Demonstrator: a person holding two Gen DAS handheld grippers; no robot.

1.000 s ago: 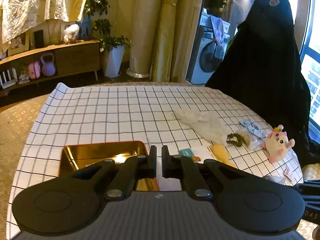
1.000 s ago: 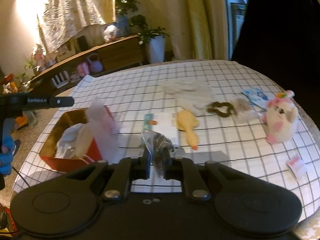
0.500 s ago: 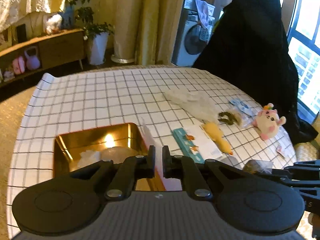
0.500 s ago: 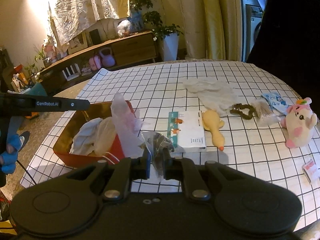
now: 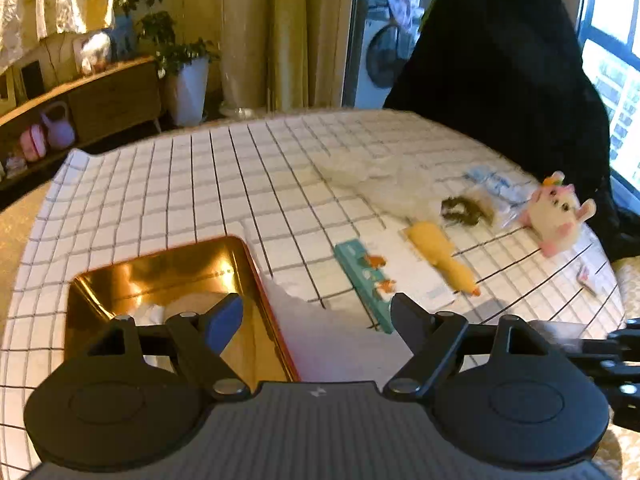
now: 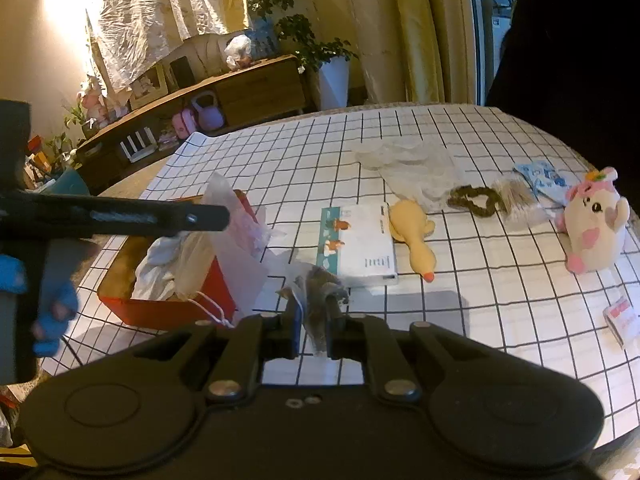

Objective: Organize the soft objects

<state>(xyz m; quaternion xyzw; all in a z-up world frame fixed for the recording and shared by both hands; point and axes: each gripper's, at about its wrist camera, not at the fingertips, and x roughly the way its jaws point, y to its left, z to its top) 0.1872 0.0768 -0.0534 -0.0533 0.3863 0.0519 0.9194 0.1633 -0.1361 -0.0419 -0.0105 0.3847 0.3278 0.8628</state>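
A red box with a gold inside [image 5: 160,276] sits at the near left of the checked table and holds white soft items [image 6: 168,264]. My left gripper [image 5: 316,316] is open above the box's right rim. My right gripper [image 6: 312,328] is shut on a small clear bag of brownish stuff [image 6: 320,292], held above the table right of the box [image 6: 168,312]. A yellow duck toy [image 6: 412,236], a brown scrunchie [image 6: 476,200], a white plastic bag [image 6: 412,168] and a pink-white plush [image 6: 592,228] lie on the table.
A white and teal packet [image 6: 356,248] lies between box and duck. A blue packet [image 6: 544,176] and a small pink-white tag [image 6: 620,316] lie at the right. A black-draped shape [image 5: 504,64] stands behind the table. A sideboard [image 6: 224,92] and a potted plant [image 6: 320,52] stand beyond it.
My left gripper has opened wide and let go of the pale plastic sheet, which now rests at the box's right rim. My right gripper still holds the clear bag and has risen slightly.
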